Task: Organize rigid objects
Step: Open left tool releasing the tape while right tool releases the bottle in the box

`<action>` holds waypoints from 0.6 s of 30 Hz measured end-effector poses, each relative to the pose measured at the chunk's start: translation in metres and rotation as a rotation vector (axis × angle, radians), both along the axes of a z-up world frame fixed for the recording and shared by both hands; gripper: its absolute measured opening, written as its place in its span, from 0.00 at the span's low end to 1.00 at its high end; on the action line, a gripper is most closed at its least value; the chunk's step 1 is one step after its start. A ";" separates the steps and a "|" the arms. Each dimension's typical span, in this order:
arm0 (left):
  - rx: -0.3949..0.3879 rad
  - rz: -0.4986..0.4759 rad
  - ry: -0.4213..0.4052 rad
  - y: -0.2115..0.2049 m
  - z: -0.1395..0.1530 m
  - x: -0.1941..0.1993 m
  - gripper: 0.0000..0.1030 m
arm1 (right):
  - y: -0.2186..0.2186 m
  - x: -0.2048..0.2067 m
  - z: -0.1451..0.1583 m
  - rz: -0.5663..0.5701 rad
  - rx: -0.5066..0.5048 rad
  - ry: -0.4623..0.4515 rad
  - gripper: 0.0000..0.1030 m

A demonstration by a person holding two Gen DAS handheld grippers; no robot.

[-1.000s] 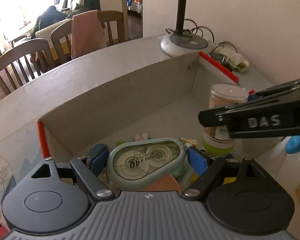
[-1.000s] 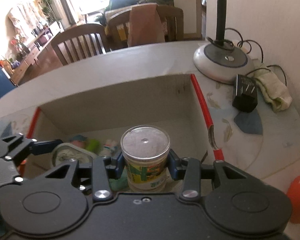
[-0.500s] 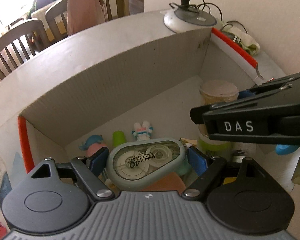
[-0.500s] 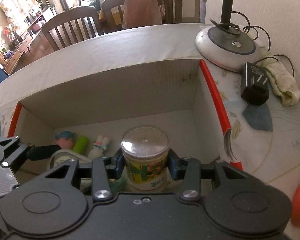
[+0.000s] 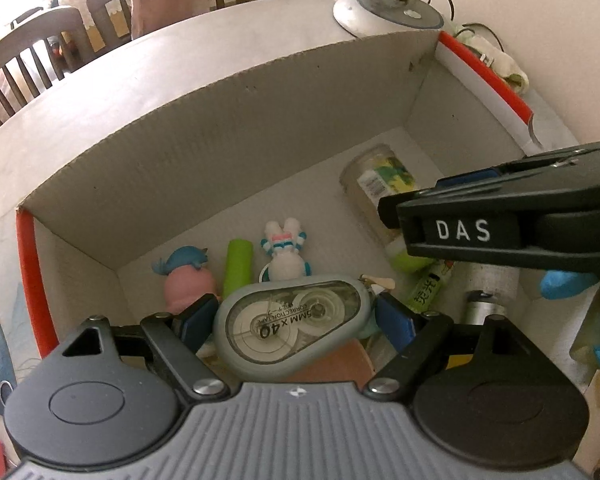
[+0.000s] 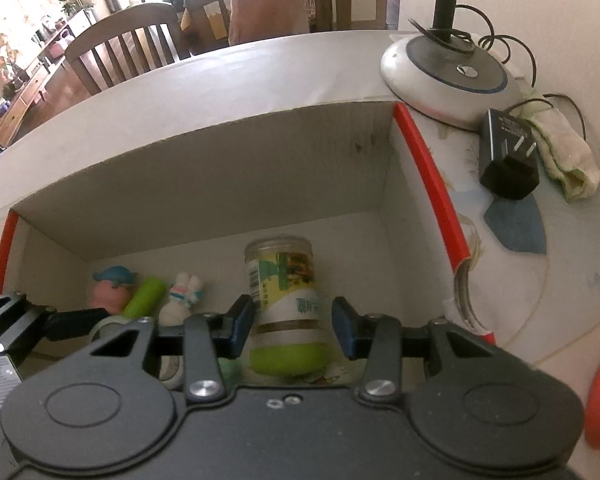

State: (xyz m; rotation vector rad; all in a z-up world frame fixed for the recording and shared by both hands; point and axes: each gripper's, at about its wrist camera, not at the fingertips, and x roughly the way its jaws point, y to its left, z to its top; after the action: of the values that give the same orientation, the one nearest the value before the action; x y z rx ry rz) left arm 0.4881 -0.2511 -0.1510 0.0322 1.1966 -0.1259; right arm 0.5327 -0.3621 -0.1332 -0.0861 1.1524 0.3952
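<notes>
A cardboard box (image 5: 220, 140) with red edges lies open under both grippers. My left gripper (image 5: 296, 320) is shut on a grey correction tape dispenser (image 5: 292, 328), low over the box's near side. The clear jar with a green lid (image 6: 284, 280) lies tipped on the box floor, lid end toward me. It sits between and below the blue pads (image 6: 240, 324) of my right gripper (image 6: 294, 326). A thin gap shows on each side, so the pads are off it. In the left wrist view a right finger (image 5: 500, 232) crosses over the jar (image 5: 380, 184).
In the box lie a pink and blue figure (image 5: 188, 280), a green cylinder (image 5: 238, 268), a white rabbit toy (image 5: 286, 256) and a green tube (image 5: 428, 292). Right of the box stand a lamp base (image 6: 444, 76), a black plug (image 6: 508, 160) and a cloth (image 6: 568, 160). Chairs (image 6: 120, 56) stand behind.
Both grippers have sunk and tilted further down into the box. The jar, upright between the right pads before, now lies tipped on the box floor. The tape stays in the left pads.
</notes>
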 end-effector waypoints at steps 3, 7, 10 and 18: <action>-0.004 0.001 -0.001 -0.001 0.000 0.003 0.83 | -0.001 -0.004 0.003 0.004 0.001 -0.005 0.42; -0.014 0.000 -0.010 0.000 0.002 0.000 0.83 | -0.003 -0.011 0.009 0.006 0.015 -0.012 0.45; -0.028 -0.006 -0.026 0.001 0.006 -0.005 0.83 | -0.005 -0.017 0.017 0.012 0.035 -0.024 0.50; -0.053 -0.017 -0.084 0.002 0.023 -0.016 0.83 | -0.010 -0.035 0.038 0.041 0.080 -0.052 0.52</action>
State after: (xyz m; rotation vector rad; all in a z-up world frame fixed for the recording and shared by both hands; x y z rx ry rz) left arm 0.4720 -0.2488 -0.1278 0.0009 1.1087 -0.1700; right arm 0.4973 -0.3717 -0.0952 -0.0503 1.0837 0.4723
